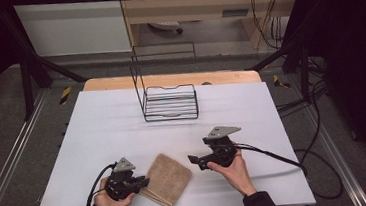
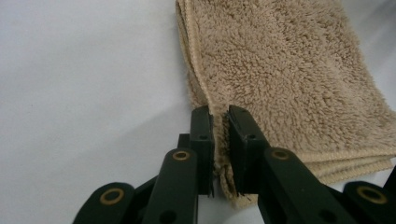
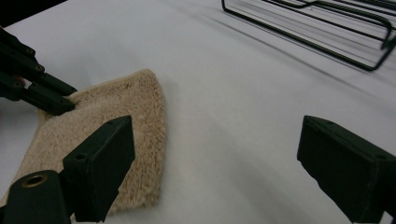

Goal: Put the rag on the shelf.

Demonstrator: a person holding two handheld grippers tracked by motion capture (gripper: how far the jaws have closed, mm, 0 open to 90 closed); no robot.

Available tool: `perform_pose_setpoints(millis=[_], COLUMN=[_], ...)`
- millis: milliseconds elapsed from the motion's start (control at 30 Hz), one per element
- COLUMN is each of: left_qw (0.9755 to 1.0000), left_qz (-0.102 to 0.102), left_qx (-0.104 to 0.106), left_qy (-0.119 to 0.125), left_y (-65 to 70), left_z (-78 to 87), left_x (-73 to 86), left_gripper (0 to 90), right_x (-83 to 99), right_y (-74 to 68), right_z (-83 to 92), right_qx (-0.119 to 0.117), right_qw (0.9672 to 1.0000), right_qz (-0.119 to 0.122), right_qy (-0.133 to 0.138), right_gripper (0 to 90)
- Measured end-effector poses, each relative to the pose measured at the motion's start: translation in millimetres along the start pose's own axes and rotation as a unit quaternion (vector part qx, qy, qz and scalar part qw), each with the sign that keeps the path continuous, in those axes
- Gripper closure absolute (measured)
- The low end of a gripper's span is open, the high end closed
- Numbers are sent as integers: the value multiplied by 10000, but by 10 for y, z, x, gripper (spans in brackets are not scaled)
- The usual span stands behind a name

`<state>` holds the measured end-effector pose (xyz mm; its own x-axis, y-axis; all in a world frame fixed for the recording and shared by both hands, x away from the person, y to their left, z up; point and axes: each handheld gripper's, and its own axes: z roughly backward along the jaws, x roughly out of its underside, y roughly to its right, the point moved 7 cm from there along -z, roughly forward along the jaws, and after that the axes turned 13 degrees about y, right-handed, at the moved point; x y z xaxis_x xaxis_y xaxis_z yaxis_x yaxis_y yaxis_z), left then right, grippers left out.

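One folded tan terry towel [image 1: 166, 178] lies near the front edge of the white rectangular worktop [image 1: 103, 135], about midway along it. The left claw [image 1: 138, 180] is pinched on the towel's left edge; in the left gripper view the two black jaws have a fold of the pile [image 2: 220, 140] clamped between them. The right claw [image 1: 196, 162] hovers just right of the towel, spread wide with nothing between its jaws, which frame bare worktop [image 3: 224, 140] beside the towel's corner [image 3: 140, 121]. One black wire rack [image 1: 168, 95], with an upright back frame, stands well apart near the worktop's rear edge. Nothing lies between the towel and the rack. A strip of pale wooden board [image 1: 169, 79] shows behind the rear edge.
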<state>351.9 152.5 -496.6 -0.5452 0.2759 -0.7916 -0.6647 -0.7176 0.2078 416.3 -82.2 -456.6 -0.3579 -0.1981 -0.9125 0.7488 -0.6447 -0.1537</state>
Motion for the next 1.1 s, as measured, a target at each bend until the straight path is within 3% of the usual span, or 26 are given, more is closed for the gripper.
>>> perform_pose_setpoints(millis=[167, 400, 600, 800, 1100], left_qw=[10000, 9999, 9999, 9998, 9999], left_qz=[-38, -82, -107, -159, -94], left_qx=[-27, -62, -78, -105, -108], left_qy=[-8, -6, 3, 26, 13], left_y=[7, 14, 19, 25, 28], left_z=[-2, -4, 0, 14, 28], left_x=[-2, -4, -8, -16, -28], left_gripper=[812, 814, 827, 841, 848], right_x=[-60, -25, 34, 106, 154], right_y=[-123, -259, -341, -386, -427], right_z=[-246, -549, -799, -923, -937], right_qx=[-59, -243, -490, -729, -1035], right_qw=[9999, 9991, 9970, 9945, 9902], right_qz=[51, 158, 158, 57, -105], right_qy=[-80, -324, -578, -751, -928], right_gripper=[144, 278, 463, 614, 797])
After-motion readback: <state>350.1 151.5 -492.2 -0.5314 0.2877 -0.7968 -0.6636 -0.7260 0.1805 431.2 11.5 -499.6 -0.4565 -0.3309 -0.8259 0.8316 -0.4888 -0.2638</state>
